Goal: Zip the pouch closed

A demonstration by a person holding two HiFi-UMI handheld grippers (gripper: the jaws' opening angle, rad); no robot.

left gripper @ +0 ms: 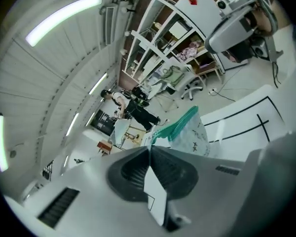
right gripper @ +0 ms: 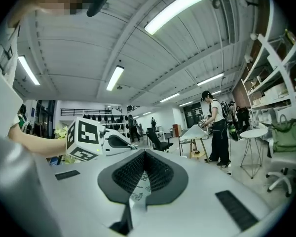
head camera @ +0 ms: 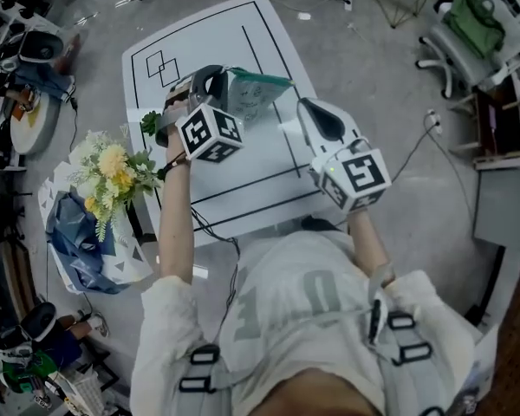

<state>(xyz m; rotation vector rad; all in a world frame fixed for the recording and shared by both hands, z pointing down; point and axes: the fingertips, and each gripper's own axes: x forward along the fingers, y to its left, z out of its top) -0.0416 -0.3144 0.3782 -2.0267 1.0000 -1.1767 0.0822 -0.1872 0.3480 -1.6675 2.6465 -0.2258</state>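
left tool (left gripper: 148,147) pinches pouch (head camera: 256,99) left end | right tool (right gripper: 144,155) pinches right end | zip edge (head camera: 262,77) runs left-right between them, upper centre

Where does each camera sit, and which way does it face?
Head view: on the person's head, looking steeply down at the white table; shows both forearms, left gripper, right gripper, pouch between them.
Left gripper view: on the left gripper, looking along its shut jaws at the pouch's green zip edge.
Right gripper view: on the right gripper, facing across the room; shows the left gripper and forearm.
Shared: pouch and white table, in head and left gripper views.
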